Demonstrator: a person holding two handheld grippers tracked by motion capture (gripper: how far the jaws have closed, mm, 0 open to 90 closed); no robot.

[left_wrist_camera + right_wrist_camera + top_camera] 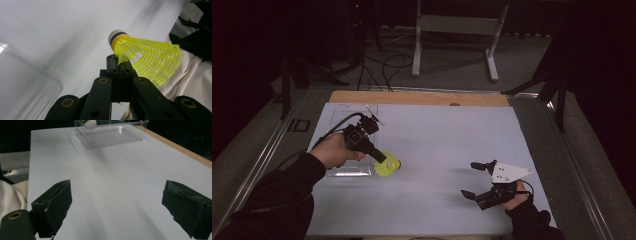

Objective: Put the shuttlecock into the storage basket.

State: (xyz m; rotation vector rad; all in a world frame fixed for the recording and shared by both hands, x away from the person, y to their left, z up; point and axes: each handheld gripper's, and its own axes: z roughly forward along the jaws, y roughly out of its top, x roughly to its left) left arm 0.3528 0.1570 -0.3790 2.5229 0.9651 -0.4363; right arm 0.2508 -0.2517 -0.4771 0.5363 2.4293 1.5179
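The yellow shuttlecock is pinched by its mesh skirt between the pressed-together fingers of the left gripper, cork end pointing away, just off the right-hand edge of the clear plastic box. In the high view it sits low over the desk, beside the box's near right corner; whether it touches the white surface I cannot tell.

Nearest the person, the right gripper hangs at the near right of the desk, its fingers spread wide with nothing between them, well apart from the shuttlecock. Farther off along its view lies the box, a pale round shape showing at its near end.

The step in hand looks like carrying the shuttlecock, either into the box or out of it; these pictures do not settle which. If into it, the next move calls for lifting over the low wall, then easing the grip apart gently, since the light mesh may snag on the finger pads.
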